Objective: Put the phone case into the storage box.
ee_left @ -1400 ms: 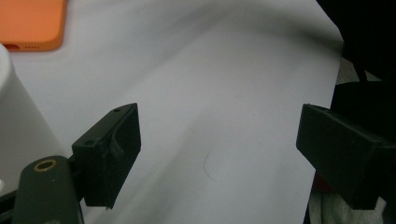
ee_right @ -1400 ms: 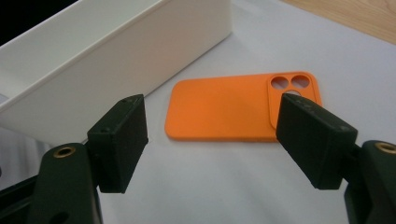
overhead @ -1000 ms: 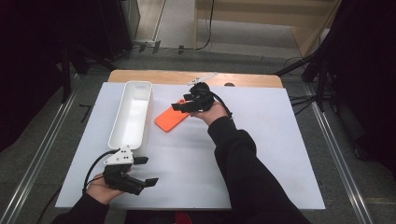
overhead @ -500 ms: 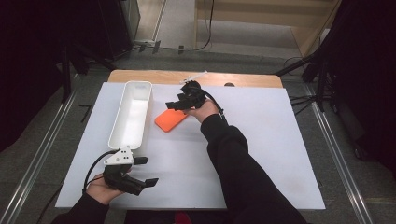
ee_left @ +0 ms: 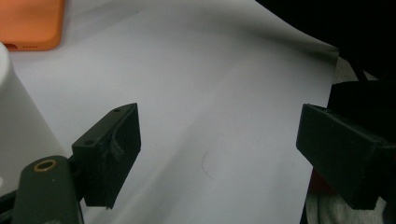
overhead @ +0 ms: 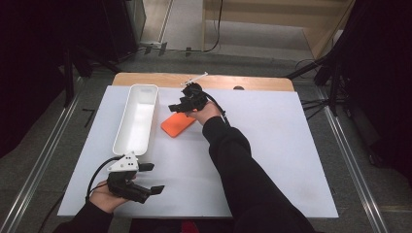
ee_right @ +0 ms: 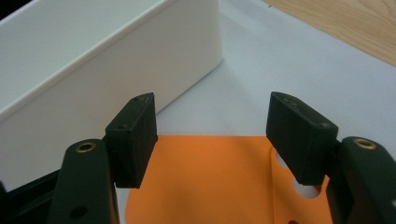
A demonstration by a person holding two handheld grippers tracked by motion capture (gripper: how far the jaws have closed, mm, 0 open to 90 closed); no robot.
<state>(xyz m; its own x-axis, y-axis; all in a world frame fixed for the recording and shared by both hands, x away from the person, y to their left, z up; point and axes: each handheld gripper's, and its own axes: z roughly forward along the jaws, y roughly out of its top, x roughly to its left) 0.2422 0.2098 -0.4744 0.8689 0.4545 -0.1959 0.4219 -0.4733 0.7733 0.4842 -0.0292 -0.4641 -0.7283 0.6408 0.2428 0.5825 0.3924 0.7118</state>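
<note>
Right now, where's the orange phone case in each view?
High view: orange phone case centre table, just right of the white tray.
Left gripper view: top-left corner.
Right gripper view: bottom centre, under the right gripper.
Shared landmark: the white tray beside it.

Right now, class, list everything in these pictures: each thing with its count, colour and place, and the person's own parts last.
phone case: one, orange, flat on the sheet just right of the tray.
tray: one, white, long, on the sheet's left half.
sheet: one, white, covering most of the table.
table: one, wooden, bare strip at the far edge.
left hand-held gripper: one, black, near the front edge, jaws apart, nothing between them.
right hand-held gripper: one, black, over the phone case, jaws just closing, not yet gripping.
</note>
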